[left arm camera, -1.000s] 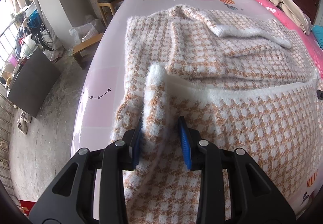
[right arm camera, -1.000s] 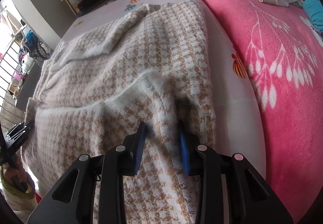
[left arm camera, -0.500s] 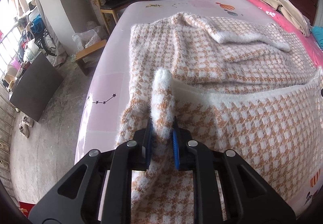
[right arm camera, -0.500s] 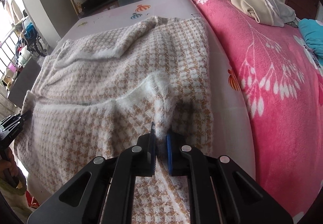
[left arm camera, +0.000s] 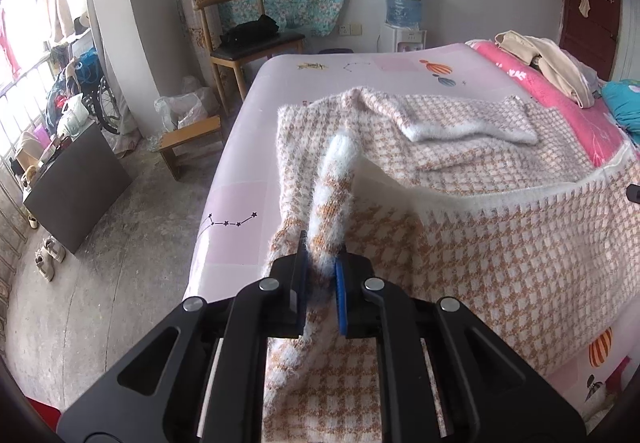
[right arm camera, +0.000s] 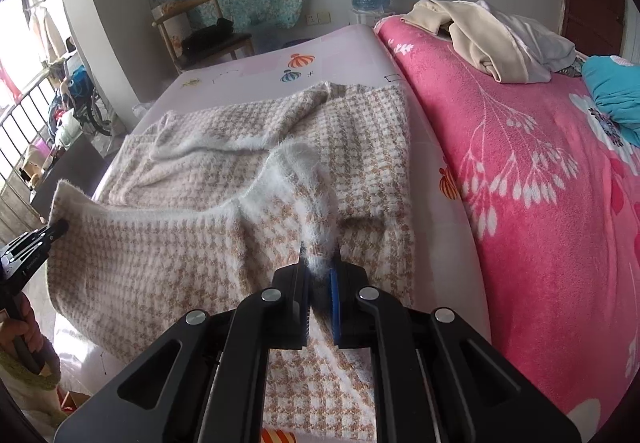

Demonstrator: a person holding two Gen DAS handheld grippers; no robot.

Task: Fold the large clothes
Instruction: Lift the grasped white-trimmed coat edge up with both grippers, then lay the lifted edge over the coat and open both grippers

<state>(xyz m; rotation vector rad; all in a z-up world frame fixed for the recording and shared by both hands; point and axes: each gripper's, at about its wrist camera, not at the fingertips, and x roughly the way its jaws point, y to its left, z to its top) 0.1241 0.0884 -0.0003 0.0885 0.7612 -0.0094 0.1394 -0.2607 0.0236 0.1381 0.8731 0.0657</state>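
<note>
Two handheld grippers pinch the near hem of a fuzzy houndstooth sweater (left arm camera: pixel 500 243) spread across a bed (left arm camera: pixel 236 203) with a pale pink sheet. The left gripper (left arm camera: pixel 320 271) has its blue-padded jaws pressed together on a bunched ridge of the white-trimmed hem, which stands up from the jaws toward 12 o'clock in the left wrist view. The right gripper (right arm camera: pixel 319 275) is likewise clamped on a fluffy white tuft of the same hem. Between the two grips the lifted edge hangs clear of the rest of the garment, its white underside showing as a band running toward 3 o'clock in the left view. In the right wrist view the left gripper appears again at 9 o'clock, with a hand (right arm camera: pixel 20 327) below it wrapped around its handle. The sweater's far part lies flat on the sheet, one sleeve (left arm camera: pixel 460 123) folded across its body toward 1 o'clock. A pink flowered blanket (right arm camera: pixel 540 183) covers the bed on the sweater's far side at 3 o'clock in the right view, with a heap of beige clothing (right arm camera: pixel 488 39) on it at 1 o'clock. A wooden chair (left arm camera: pixel 240 43) stands at 11 o'clock beyond the bed's corner, and a water bottle (left arm camera: pixel 404 3) sits against the wall at 12 o'clock
</note>
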